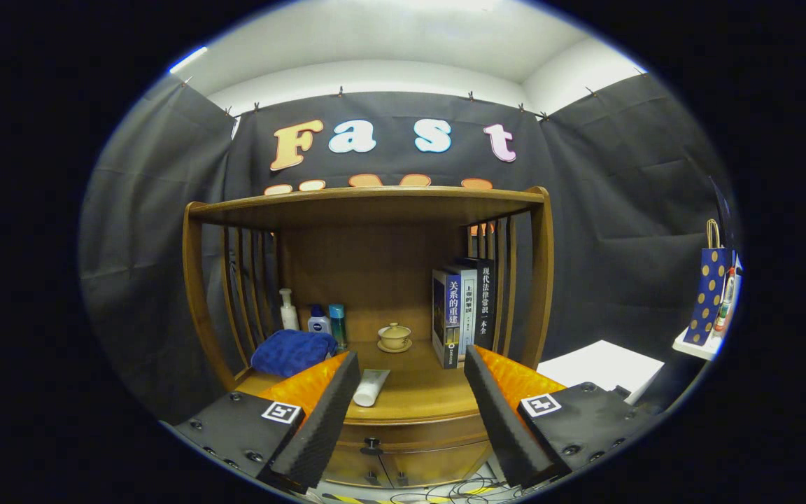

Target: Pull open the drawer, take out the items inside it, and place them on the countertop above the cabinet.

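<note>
The gripper (411,374) was spread wide and held nothing. Between its fingers, at 12 o'clock, stood the wooden cabinet (543,280) with its drawer (410,435) closed. A white tube (371,387) lay on the countertop (424,399), a blue cloth (292,351) at 10 o'clock from it.

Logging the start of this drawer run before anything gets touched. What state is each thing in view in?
tool: open, fingers spread wide, holding nothing
drawer: closed, knob facing the tool
white tube: lying flat on the countertop between the fingers
blue cloth: bunched up on the countertop
lidded cup: lid on, standing on its saucer
books: upright, in a row
pump bottle: upright
</note>
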### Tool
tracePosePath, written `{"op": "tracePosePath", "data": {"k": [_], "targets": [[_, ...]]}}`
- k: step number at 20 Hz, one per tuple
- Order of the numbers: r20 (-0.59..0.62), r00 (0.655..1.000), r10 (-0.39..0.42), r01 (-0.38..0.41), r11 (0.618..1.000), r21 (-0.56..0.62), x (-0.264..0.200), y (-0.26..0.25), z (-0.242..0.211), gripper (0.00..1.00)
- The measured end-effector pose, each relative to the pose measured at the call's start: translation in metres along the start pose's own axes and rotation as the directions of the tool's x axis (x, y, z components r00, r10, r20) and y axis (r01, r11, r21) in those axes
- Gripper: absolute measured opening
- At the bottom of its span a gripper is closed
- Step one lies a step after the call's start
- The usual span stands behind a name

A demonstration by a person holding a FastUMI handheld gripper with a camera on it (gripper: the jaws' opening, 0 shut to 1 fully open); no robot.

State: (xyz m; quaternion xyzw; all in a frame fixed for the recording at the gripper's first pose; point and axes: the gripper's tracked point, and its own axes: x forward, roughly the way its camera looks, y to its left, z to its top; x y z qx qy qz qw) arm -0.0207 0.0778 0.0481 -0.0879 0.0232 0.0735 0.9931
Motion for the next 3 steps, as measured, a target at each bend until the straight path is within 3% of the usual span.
{"op": "tracePosePath", "data": {"k": [3], "targets": [[-0.002,1.0,-0.002,0.002,1.0,-0.004,0.0012,-0.0002,-0.0005,0.98]]}}
